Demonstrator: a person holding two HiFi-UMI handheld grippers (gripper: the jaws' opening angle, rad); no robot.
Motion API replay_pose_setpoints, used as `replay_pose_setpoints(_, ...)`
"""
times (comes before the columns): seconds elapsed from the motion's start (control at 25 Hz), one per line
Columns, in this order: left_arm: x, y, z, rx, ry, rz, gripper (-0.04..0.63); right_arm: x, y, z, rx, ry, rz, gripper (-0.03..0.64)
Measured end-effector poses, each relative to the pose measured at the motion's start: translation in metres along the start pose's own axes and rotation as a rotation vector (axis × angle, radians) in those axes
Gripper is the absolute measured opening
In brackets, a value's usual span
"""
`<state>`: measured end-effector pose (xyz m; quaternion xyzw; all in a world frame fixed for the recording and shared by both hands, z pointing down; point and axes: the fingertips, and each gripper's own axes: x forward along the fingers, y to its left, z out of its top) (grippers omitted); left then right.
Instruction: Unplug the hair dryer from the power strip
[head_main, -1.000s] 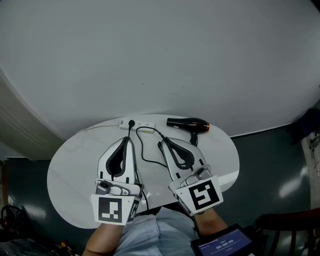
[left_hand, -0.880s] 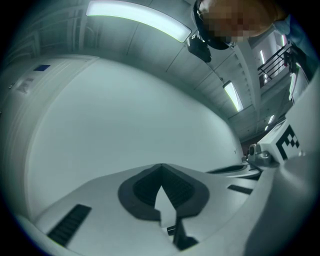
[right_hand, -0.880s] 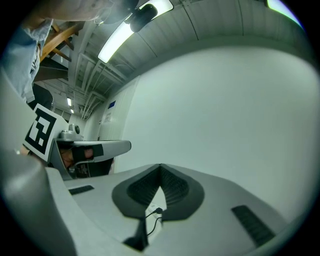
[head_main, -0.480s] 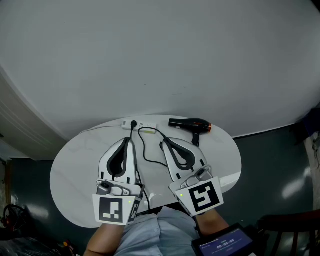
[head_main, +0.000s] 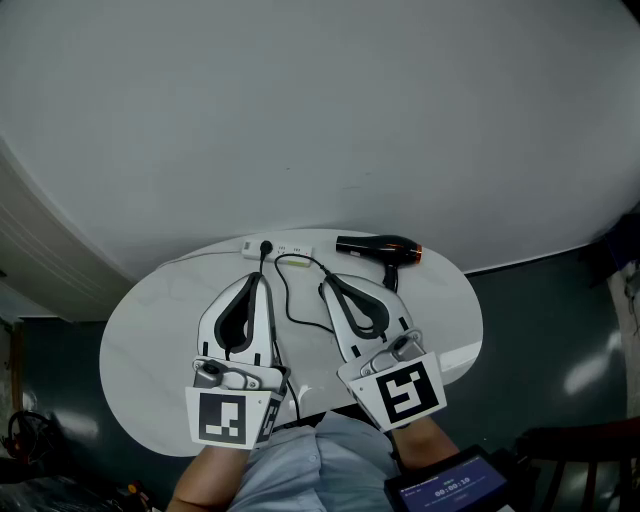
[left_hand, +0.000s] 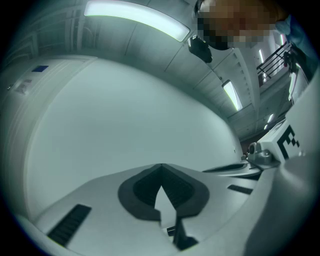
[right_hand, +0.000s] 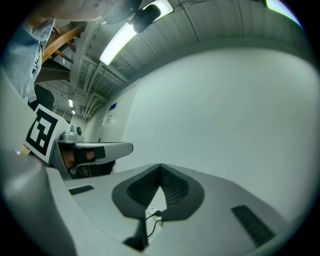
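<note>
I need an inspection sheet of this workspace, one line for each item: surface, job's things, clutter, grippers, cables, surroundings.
Surface: white oval table.
Job's things: black hair dryer lying beside white power strip; plug in the strip.
Clutter: nothing seen.
Grippers: left gripper and right gripper both shut, empty, short of the strip.
Cables: black cord loops between the grippers.
Surroundings: grey wall, dark floor.

At the far edge of the table (head_main: 150, 330), the power strip (head_main: 277, 248) lies left of the hair dryer (head_main: 380, 248), the two apart. The cord (head_main: 290, 312) loops nearer, between the left gripper (head_main: 258, 282) and the right gripper (head_main: 326, 286). The left gripper's tip is just before the strip.
</note>
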<state>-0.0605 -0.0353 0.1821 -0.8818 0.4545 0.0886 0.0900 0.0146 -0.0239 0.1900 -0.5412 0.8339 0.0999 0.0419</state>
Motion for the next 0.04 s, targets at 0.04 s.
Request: replay_pose_setpoints(0.04,0.0006,-0.0001,-0.0004,0.000,0.000,-0.001,-0.002,0.0004,-0.0005,-0.0002,-0.001,0.000,0.000,0.000)
